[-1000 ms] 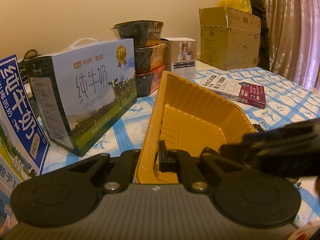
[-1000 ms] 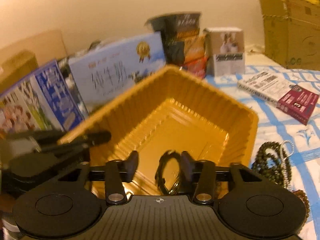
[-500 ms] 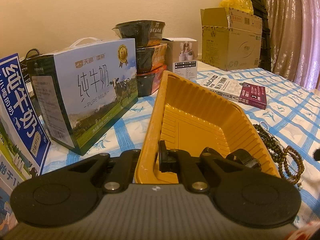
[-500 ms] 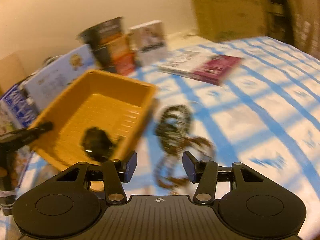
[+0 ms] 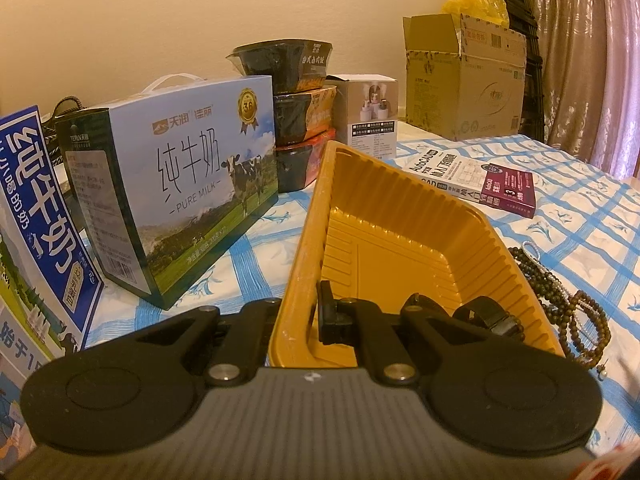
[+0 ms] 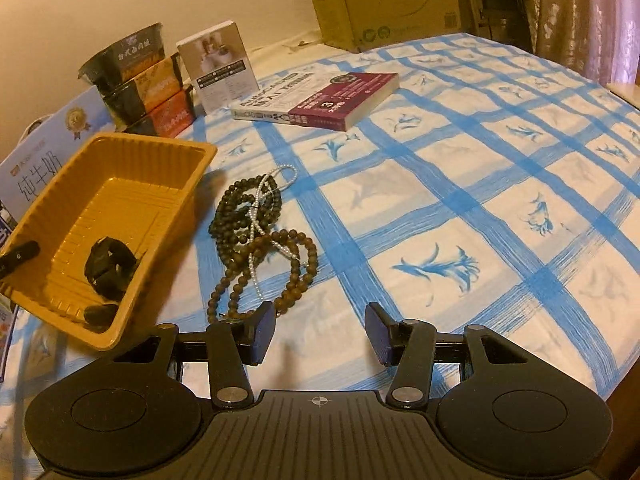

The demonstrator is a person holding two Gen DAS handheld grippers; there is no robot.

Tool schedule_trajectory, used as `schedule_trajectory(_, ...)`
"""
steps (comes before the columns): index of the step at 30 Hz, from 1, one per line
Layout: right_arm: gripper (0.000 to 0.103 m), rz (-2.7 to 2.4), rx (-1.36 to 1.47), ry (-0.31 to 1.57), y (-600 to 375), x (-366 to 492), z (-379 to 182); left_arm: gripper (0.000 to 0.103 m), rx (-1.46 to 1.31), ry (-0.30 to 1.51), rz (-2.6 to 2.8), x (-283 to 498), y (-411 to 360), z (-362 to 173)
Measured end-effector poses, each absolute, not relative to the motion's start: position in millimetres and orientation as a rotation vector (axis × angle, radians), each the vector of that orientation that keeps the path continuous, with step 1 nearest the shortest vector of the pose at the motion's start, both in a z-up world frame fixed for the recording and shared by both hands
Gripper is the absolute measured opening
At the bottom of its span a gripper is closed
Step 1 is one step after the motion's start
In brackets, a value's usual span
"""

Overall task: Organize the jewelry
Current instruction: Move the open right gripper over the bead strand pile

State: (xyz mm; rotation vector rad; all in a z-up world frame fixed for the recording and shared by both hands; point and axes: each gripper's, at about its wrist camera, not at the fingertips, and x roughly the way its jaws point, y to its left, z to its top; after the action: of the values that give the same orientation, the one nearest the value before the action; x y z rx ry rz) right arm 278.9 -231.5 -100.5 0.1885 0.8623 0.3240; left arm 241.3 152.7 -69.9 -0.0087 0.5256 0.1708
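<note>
On the blue-checked tabletop [image 6: 460,184], the yellow tray [image 5: 304,240] is steadied by the left gripper [image 5: 316,312], jaws clamped on its rim, while the right gripper [image 6: 320,332], jaws apart and empty, is held near the tangled bead strings [image 6: 256,236] beside the tray, seemingly to collect them next.

Left jaws hide the near rim of the yellow tray [image 5: 400,240] and half the black watch [image 5: 492,320] beside them. Far left of the right jaws, the milk carton [image 6: 36,160] runs off the edge.

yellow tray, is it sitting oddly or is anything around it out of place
The yellow tray is tipped, its rim pinched in the left gripper. Beside it, bead strands lie tangled on the cloth, not yet in the tray.
</note>
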Motion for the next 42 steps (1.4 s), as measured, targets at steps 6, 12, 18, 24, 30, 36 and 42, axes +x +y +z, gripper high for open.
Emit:
schedule_trajectory(6,0.051,0.357,0.160,0.864,-220.9,276.4,-100.2,0.006,-0.006,0.525,0.171,241.4,152.7,-70.2)
schedule_trajectory(12,0.051,0.369,0.150,0.871,-215.8,276.0,-101.0,0.006,-0.007,0.525,0.170,241.4,152.8,-70.1)
schedule_trajectory(18,0.051,0.365,0.149,0.870,-215.3,276.0,-100.6,0.006,-0.008,0.525,0.171,241.4,152.3,-70.2)
schedule_trajectory(24,0.051,0.365,0.150,0.870,-216.6,277.0,-99.5,0.006,-0.007,0.525,0.171,241.5,152.4,-70.2)
schedule_trajectory(30,0.051,0.372,0.147,0.868,-214.7,277.2,-98.6,0.006,-0.006,0.525,0.171,241.5,152.4,-70.2)
schedule_trajectory(36,0.051,0.385,0.142,0.862,-211.9,276.3,-98.3,0.006,-0.007,0.525,0.171,241.4,152.4,-70.2)
schedule_trajectory(42,0.051,0.399,0.132,0.865,-208.5,276.1,-99.3,0.006,-0.007,0.525,0.170,241.4,152.5,-70.2)
